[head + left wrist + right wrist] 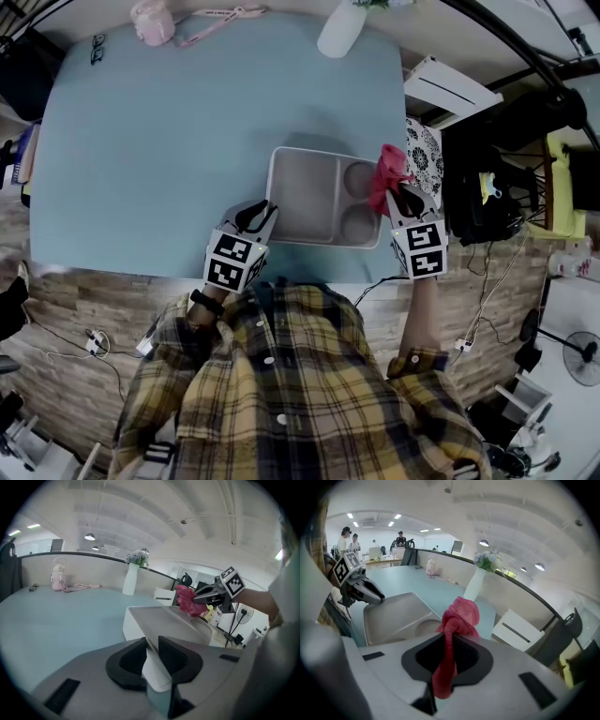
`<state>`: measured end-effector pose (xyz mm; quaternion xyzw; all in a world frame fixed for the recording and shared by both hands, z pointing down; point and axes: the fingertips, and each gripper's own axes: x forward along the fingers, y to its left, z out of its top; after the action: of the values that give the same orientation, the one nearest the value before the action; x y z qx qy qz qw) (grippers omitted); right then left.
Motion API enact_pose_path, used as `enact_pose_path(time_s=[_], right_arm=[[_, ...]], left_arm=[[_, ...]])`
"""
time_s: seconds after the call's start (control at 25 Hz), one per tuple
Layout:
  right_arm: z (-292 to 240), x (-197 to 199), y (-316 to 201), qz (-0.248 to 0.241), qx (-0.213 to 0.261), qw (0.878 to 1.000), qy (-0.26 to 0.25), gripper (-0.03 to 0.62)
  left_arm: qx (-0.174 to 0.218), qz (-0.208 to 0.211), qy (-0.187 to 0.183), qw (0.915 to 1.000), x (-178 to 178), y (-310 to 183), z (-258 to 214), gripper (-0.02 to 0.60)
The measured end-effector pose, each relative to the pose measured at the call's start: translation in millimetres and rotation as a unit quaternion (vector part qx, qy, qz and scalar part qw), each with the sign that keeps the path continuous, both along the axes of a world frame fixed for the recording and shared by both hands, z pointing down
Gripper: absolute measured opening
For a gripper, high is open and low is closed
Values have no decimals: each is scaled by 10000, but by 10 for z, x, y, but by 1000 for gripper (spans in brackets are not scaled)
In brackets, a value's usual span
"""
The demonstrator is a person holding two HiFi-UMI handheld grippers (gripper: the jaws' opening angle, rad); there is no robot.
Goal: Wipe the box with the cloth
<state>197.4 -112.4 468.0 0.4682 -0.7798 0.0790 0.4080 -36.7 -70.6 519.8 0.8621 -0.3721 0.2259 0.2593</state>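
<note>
On the surface [187,141], my left tool [265,212] pinches the box [309,192] by its rim. My right tool [401,199] clamps the cloth [387,173], perhaps touching the box.

White vase [341,28], pink bottle [152,21] at table [169,159] far edge.

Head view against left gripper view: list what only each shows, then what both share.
Head view only: the person's yellow plaid shirt and the wood-pattern floor. Left gripper view only: the left gripper, jaws shut on the rim of the white compartmented plastic box, plus ceiling lamps. Both: that box, the pink cloth pinched in the right gripper, the pale blue table.
</note>
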Motion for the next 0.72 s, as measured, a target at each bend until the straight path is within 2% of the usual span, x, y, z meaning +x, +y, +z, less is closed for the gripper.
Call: enact_pose_path(time_s=[0.24,0.48,0.6,0.72], right_arm=[[-253,-734,10,-736,117,9947,-715,48],[-252,-1610,142,-1751,-65,9769,-1224,48],[-104,-1905,179,-2048,-282,9700,-1277,48],[107,-2076,213,-2276,-554,9664,-1055,48]], left_arm=[[3,-29,-14,10000,10,10,1,77],[25,-79,-2,10000,17,7,-6,77],[13,-90,-2,10000,14,4,-1,77],[14,-106,-3,9999,10,6,7,77]])
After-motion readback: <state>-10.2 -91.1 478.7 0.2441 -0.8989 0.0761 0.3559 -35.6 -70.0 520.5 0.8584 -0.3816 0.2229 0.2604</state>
